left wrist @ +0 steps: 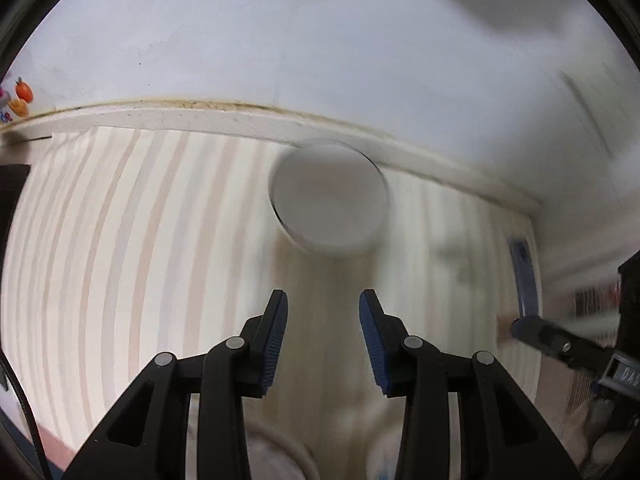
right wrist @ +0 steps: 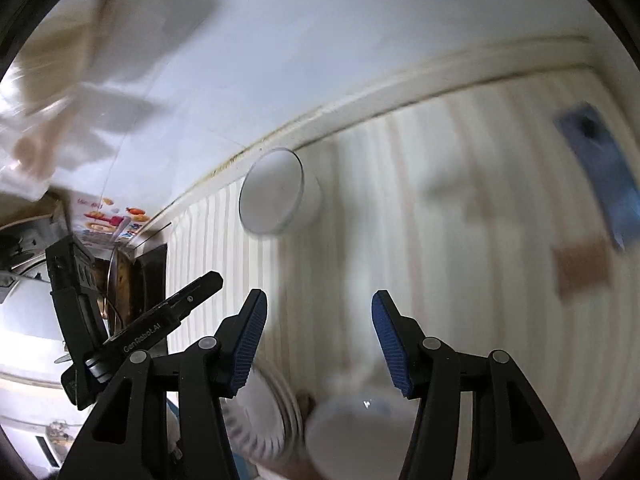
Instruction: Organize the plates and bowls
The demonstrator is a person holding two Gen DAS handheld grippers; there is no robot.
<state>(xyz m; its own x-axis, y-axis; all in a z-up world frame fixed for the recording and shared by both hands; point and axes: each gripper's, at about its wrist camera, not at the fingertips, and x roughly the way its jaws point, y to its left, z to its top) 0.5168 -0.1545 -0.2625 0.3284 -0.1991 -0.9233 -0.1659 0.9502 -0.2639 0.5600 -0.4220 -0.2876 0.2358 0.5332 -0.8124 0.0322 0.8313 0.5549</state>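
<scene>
both tongs are released with nothing between their pads: left tongs [left wrist: 323, 304] and right tongs [right wrist: 319, 304] over the striped bench [left wrist: 140, 240]. a white bowl [left wrist: 329, 200] sits ahead of them; a ribbed plate [right wrist: 264, 420] and another bowl [right wrist: 352, 432] lie below the right tongs.

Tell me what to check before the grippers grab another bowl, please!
1. Left hand-held gripper empty, pads apart: ok.
2. Right hand-held gripper empty, pads apart: ok.
3. White bowl by the wall stands free on the striped table: ok.
4. Dishes near the front edge, a ribbed plate and another bowl, in easy reach: ok.
5. Pictures sharp enough to aim: not ok, blurred.
6. Whether those front dishes touch each other: cannot tell.
</scene>
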